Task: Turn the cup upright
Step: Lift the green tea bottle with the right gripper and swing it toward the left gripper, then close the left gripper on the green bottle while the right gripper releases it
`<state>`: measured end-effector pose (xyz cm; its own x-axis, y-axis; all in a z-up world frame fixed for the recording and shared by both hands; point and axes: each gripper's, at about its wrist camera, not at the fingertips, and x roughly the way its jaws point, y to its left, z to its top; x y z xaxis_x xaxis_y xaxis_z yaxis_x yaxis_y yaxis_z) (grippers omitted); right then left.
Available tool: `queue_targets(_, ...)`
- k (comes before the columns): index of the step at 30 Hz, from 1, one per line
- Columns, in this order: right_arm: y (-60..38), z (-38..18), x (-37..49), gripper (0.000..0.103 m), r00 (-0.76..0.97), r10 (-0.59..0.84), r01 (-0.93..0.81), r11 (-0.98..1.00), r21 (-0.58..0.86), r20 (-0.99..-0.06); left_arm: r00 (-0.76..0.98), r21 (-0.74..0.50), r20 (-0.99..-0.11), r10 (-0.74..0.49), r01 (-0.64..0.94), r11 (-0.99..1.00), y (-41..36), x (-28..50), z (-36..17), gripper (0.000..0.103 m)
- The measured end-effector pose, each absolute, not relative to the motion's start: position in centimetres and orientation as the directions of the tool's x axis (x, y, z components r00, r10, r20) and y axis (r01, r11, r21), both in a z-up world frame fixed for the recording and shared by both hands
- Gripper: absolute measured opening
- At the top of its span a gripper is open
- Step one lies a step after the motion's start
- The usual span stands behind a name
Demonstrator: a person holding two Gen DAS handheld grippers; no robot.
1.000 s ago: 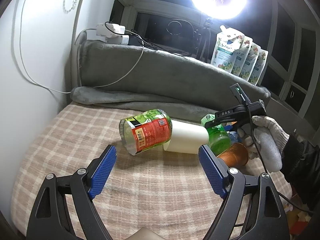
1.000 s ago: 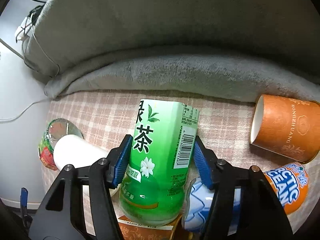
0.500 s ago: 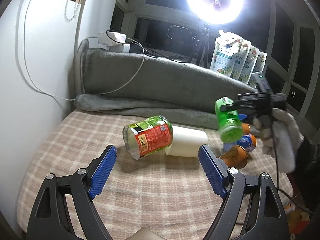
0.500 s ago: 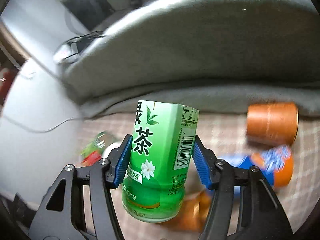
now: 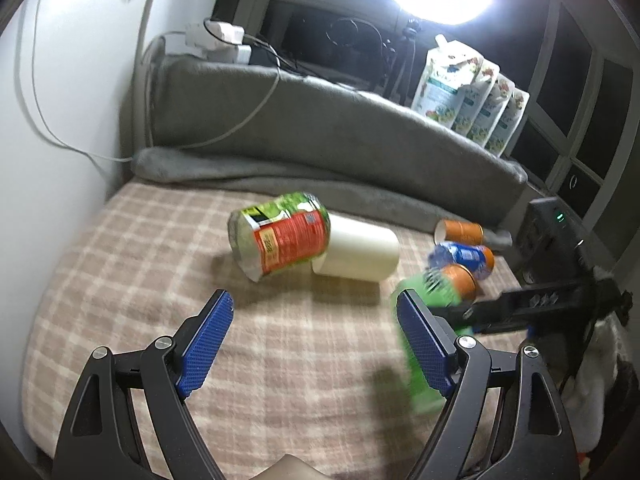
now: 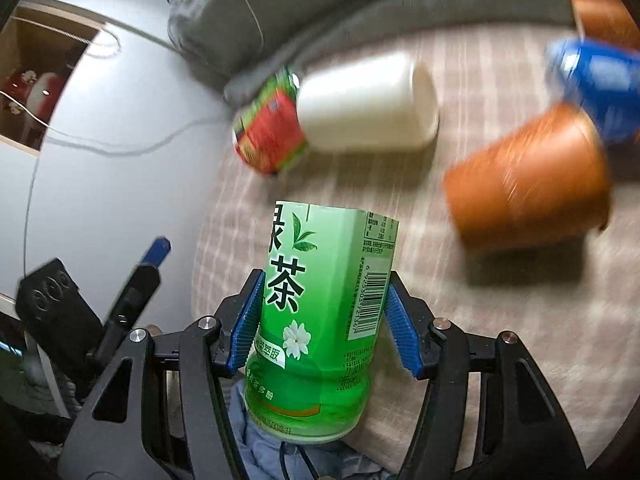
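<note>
My right gripper [image 6: 322,324] is shut on a green tea bottle [image 6: 324,308] and holds it over the front of the plaid bed cover [image 5: 280,360]. The bottle shows blurred in the left wrist view [image 5: 424,320], right behind my left gripper's right finger. My left gripper [image 5: 316,344] is open and empty above the cover. A white cup [image 5: 356,252] lies on its side mid-cover, touching a red-and-green cup [image 5: 280,244], also on its side. Both show in the right wrist view: the white cup [image 6: 364,100] and the red-and-green cup [image 6: 268,128].
Two orange cups [image 5: 460,280] [image 5: 460,232] and a blue can [image 5: 464,256] lie on their sides at the right. A grey rolled blanket [image 5: 320,136] lines the back, a white wall [image 5: 60,120] the left. Pouches [image 5: 468,92] stand behind the blanket.
My right gripper has carried the green bottle from above the pile at the right down and forward, close to my left gripper. The left gripper has stayed open and shifted only slightly.
</note>
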<state>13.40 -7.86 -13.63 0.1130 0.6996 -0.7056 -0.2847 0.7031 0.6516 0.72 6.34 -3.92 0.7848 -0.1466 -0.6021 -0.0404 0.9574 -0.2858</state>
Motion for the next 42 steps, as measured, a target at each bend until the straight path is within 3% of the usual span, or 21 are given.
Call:
queue_targets(10,-7.7,-15.4,13.2,0.063,0.097,0.672,-0.260,0.729,0.633,-0.734,0.691,-0.363,-0.674,-0.262,-0.001,0.932,5.2,1.6,-5.7,0.084)
queue_targets(15,-9.2,-14.1,12.8,0.078,0.165,0.664,-0.297,0.739,0.605,-0.729,0.662,-0.409,-0.689,-0.294,-0.021,0.912,5.4,2.2,-6.4,0.084)
queue_targets(26,-16.2,-10.9,10.3,0.079,0.356,0.672,-0.275,0.739,0.615,-0.649,0.490,-0.527,-0.737,-0.465,0.014,0.850,4.5,5.6,-8.1,0.084)
queue_targets(34,-21.0,-11.4,9.5,0.079,0.442,0.629,-0.189,0.762,0.620,-0.639,0.382,-0.502,-0.792,-0.477,0.039,0.864,1.8,9.0,-9.3,0.082)
queue_targets(36,-21.9,-11.6,9.6,0.079,0.453,0.622,-0.169,0.763,0.624,-0.638,0.365,-0.504,-0.798,-0.480,0.034,0.863,1.5,9.5,-9.6,0.075)
queue_targets(42,-22.9,-12.3,9.5,0.079,0.454,0.620,-0.146,0.760,0.633,-0.639,0.336,-0.498,-0.812,-0.477,0.029,0.867,0.8,10.4,-10.4,0.072)
